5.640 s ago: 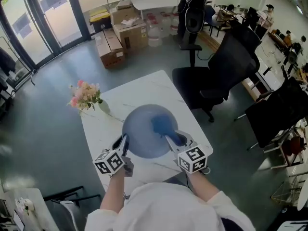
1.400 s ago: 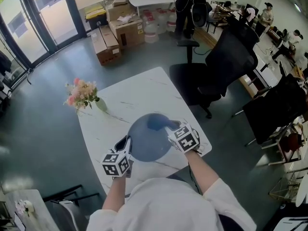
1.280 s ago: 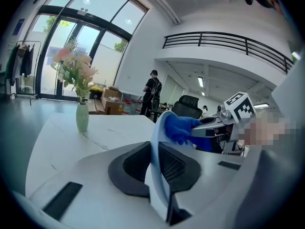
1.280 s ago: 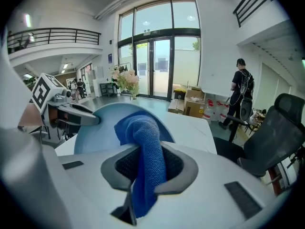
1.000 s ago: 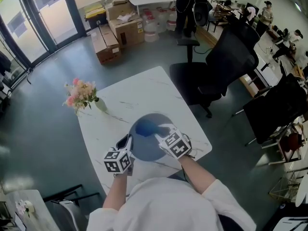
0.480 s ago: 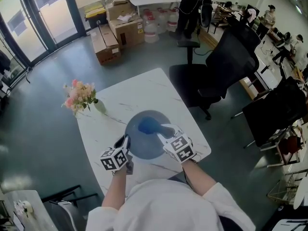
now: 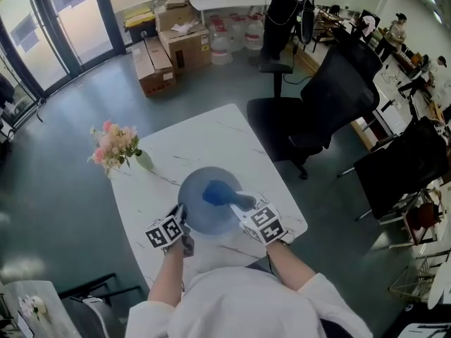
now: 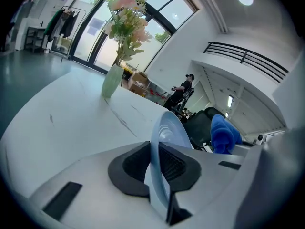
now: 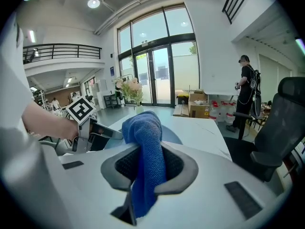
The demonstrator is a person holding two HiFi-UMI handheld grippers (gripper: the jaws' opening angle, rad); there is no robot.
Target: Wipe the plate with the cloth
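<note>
A pale blue round plate [image 7: 201, 213] is over the near part of the white table [image 7: 204, 136]. My left gripper [image 7: 182, 220] is shut on its near-left rim; in the left gripper view the rim [image 8: 159, 142] stands edge-on between the pads. My right gripper [image 7: 242, 202] is shut on a blue cloth [image 7: 217, 193], whose bunched end lies against the plate's middle. In the right gripper view the cloth [image 9: 145, 137] hangs through the jaws, with the plate [image 9: 171, 136] behind it and the left gripper [image 9: 102, 133] at the left. I cannot tell whether the plate rests on the table.
A vase of pink flowers [image 7: 116, 146] stands at the table's far left corner. A black office chair [image 7: 317, 111] is just beyond the table's right side. Cardboard boxes [image 7: 169, 44] sit on the floor at the back, and a person [image 7: 285, 5] stands there.
My left gripper has sunk and rolled with the plate's rim in it, so the plate sits lower. The cloth stays near the plate's middle and the right gripper has hardly moved.
</note>
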